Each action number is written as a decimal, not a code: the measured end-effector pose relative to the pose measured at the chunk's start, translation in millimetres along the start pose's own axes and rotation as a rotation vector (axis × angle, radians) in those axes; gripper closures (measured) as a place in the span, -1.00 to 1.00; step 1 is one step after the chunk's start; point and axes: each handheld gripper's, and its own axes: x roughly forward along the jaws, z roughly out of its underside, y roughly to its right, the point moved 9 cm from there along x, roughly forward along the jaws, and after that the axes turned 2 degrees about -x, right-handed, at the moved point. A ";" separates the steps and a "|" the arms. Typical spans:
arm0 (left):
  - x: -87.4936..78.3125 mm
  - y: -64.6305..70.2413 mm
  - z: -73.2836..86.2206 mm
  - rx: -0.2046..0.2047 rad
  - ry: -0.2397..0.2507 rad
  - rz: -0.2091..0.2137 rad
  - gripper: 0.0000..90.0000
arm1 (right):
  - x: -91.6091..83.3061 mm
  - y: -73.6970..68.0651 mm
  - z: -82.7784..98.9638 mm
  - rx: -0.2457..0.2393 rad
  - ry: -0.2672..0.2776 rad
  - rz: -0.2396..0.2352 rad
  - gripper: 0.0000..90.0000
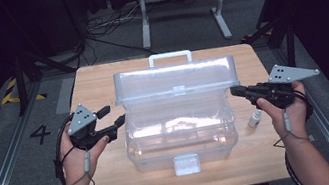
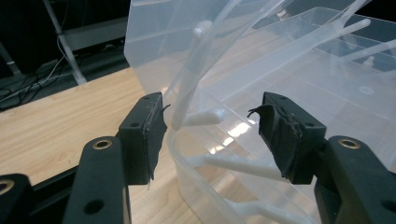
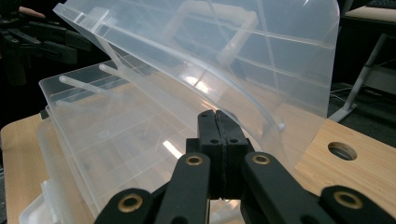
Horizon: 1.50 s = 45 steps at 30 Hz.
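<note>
Clear box (image 1: 182,135) lid raised, unlabelled; left gripper (image 1: 112,117) jaws wide, empty; right gripper (image 1: 234,91) jaws closed, empty.

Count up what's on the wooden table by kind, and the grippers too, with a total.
Clear plastic storage box, lid raised: 1
Small white bottle: 1
Handheld grippers: 2, left gripper with jaws open, right gripper with jaws shut
Total: 4

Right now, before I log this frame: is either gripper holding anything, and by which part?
Nothing is held. The left gripper stands open around the clear box's corner, pads apart from it; the right gripper is shut on nothing.
</note>
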 end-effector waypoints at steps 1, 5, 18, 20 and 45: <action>1.6 -0.5 -0.5 0.001 0.000 0.004 -0.04 | 0.2 0.3 -0.4 0.000 0.000 0.000 1.00; 5.6 -2.2 -6.1 -0.015 0.023 0.015 0.00 | 0.8 1.3 -1.9 -0.002 -0.002 0.001 1.00; 13.4 -1.7 -27.9 -0.024 0.076 -0.002 -0.03 | 2.1 3.2 -5.4 0.003 -0.001 0.007 1.00; 13.9 -1.5 -29.9 -0.028 0.079 -0.004 -0.02 | 2.0 3.3 -5.4 0.005 -0.002 0.008 1.00; 18.9 1.6 -50.1 -0.055 0.111 -0.084 0.14 | 3.3 5.3 -7.5 0.014 0.010 0.015 1.00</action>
